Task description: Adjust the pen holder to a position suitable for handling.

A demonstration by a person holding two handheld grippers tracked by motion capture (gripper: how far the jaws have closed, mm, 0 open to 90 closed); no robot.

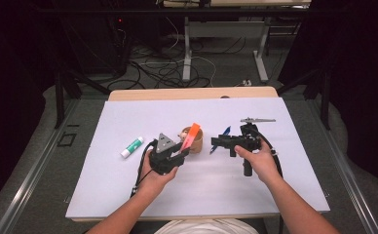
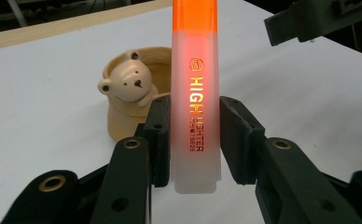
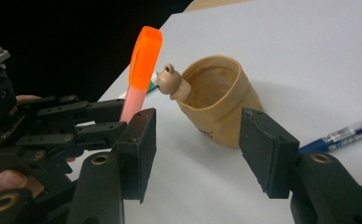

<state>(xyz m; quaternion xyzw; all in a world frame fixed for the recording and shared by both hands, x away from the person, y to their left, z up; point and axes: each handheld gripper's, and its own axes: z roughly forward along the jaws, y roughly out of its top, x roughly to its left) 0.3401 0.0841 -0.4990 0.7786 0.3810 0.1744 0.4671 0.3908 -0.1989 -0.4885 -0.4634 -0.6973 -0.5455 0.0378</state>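
L hand-held gripper (image 2: 195, 140) is clamping highlighter (image 2: 194, 93) upright, cup (image 2: 123, 116) sitting just behind; R hand-held gripper (image 3: 195, 149) is gaping half-wide, empty, facing cup.

Bright, evenly lit table — dark, murky surroundings.

The left gripper (image 2: 195, 140) clamps an upright orange highlighter (image 2: 194, 93); a bear-faced cup (image 2: 128, 100) stands beyond on the white surface (image 2: 39, 107).

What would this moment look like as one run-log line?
left gripper: shut on highlighter | right gripper: open, empty | bear pot: on table, empty
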